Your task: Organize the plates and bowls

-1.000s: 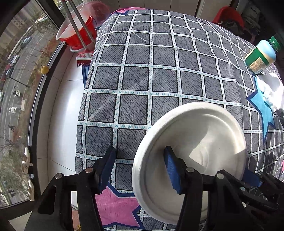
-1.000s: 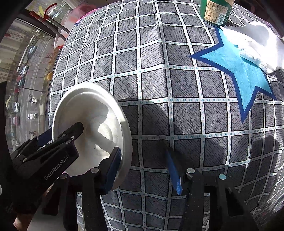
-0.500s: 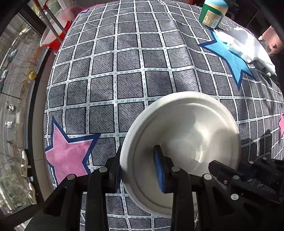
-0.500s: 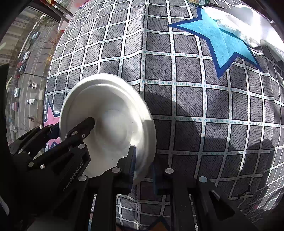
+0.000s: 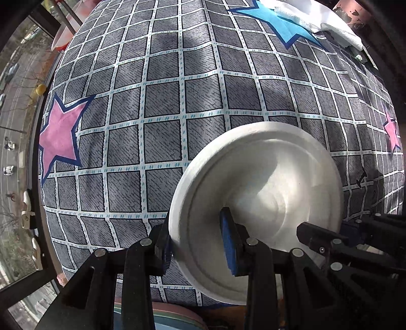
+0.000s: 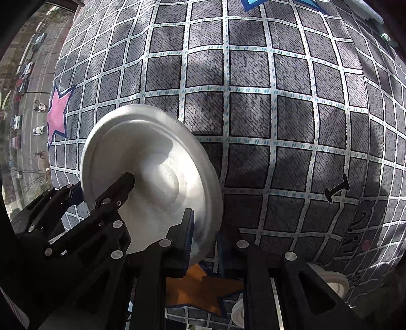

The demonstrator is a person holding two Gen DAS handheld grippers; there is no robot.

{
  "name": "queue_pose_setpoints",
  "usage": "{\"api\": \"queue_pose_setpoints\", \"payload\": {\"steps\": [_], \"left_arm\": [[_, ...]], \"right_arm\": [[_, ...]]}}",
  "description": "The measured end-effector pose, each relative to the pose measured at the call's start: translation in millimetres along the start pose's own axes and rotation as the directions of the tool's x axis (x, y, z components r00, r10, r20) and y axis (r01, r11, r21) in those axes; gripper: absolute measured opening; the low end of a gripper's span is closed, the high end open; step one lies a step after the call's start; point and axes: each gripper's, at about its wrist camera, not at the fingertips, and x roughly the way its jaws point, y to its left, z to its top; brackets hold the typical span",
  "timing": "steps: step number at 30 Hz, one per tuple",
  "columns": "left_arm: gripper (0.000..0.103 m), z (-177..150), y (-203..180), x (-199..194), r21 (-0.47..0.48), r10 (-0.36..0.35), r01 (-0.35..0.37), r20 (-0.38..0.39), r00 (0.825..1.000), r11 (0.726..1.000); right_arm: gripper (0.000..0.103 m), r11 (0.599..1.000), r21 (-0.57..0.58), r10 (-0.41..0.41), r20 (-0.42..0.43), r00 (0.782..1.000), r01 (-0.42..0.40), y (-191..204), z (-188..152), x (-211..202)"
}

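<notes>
A white disposable bowl (image 5: 269, 182) is held above the checked grey cloth (image 5: 177, 88) by both grippers. My left gripper (image 5: 195, 241) is shut on the bowl's near-left rim, one blue pad inside and one outside. My right gripper (image 6: 203, 233) is shut on the bowl's (image 6: 152, 162) right rim. Each gripper shows in the other's view: the right one (image 5: 355, 241) at the bowl's right side, the left one (image 6: 83, 203) at its left side. Other white dishes (image 6: 332, 281) lie at the bottom right of the right wrist view.
The cloth carries a pink star (image 5: 61, 137), a blue star (image 5: 279, 20) and an orange star (image 6: 203, 289). White towels (image 5: 317, 15) lie at the far right. A window (image 5: 15, 127) with a street below runs along the left edge.
Both grippers have pulled back toward the near edge with the bowl. The grip on the bowl's rim is unchanged from half a second ago; one second ago both grippers were open beside it.
</notes>
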Motion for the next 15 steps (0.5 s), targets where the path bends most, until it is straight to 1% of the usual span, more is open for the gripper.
{"api": "queue_pose_setpoints", "payload": {"steps": [2, 3, 6, 7, 11, 14, 15], "left_arm": [[0.036, -9, -10, -1, -0.006, 0.000, -0.001, -0.012, 1.000, 1.000], [0.036, -14, -17, -2, -0.012, 0.000, 0.000, -0.017, 1.000, 1.000], [0.036, -23, -33, -4, -0.030, -0.003, 0.002, -0.028, 1.000, 1.000], [0.036, -24, -36, -5, -0.035, -0.001, 0.000, -0.028, 1.000, 0.999], [0.036, -38, -61, -24, -0.063, 0.008, -0.009, -0.020, 1.000, 0.998], [0.036, -41, -61, -34, -0.093, 0.011, -0.012, -0.014, 1.000, 0.996], [0.036, -43, -64, -37, -0.103, 0.011, -0.012, -0.014, 1.000, 0.995]], "right_arm": [[0.018, 1.000, 0.001, 0.002, -0.012, 1.000, -0.002, -5, -6, 0], [0.018, 1.000, 0.003, 0.004, -0.018, 1.000, -0.004, -3, -1, -2], [0.018, 1.000, -0.001, 0.004, -0.026, 1.000, -0.004, -11, -4, -5], [0.018, 1.000, -0.005, 0.004, -0.028, 1.000, -0.004, -15, 10, -12], [0.018, 0.999, -0.031, 0.007, -0.029, 1.000, -0.008, -20, 12, -19], [0.018, 0.998, -0.055, 0.007, -0.026, 1.000, -0.008, -26, 11, -28], [0.018, 0.998, -0.063, 0.007, -0.025, 1.000, -0.008, -36, 11, -35]]}}
